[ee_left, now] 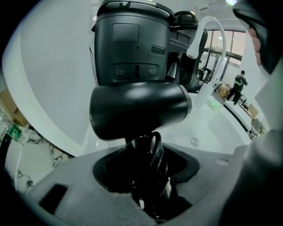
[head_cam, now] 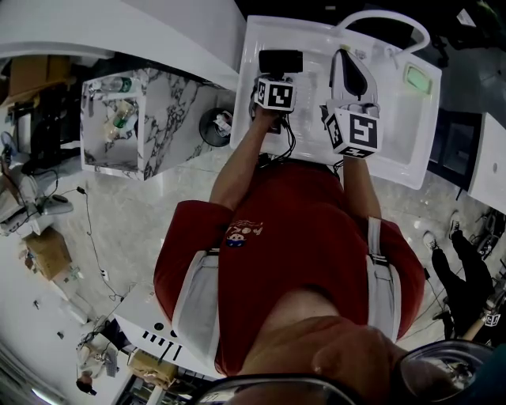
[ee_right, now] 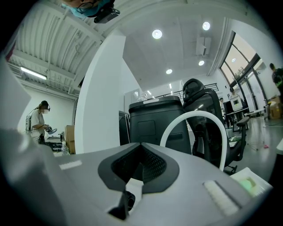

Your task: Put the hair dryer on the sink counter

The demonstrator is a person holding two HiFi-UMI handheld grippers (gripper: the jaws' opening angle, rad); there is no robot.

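Now L arm (head_cam: pixel 237 170) outstretched, L tongs (ee_left: pixel 144 170) gripping hair dryer (ee_left: pixel 139 108) above counter (head_cam: pixel 413 154).

Holds black hair dryer (head_cam: pixel 281 61) in left gripper (head_cam: pixel 277 77) over white sink counter (head_cam: pixel 411 150). Carries right gripper (head_cam: pixel 348 71) just beside it, near arched white faucet (head_cam: pixel 387 17). Wears red shirt (head_cam: pixel 300 229). Stands near marble cabinet (head_cam: pixel 162 119) at left.

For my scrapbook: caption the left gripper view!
Left gripper holds a black plastic hair dryer above a white sink.
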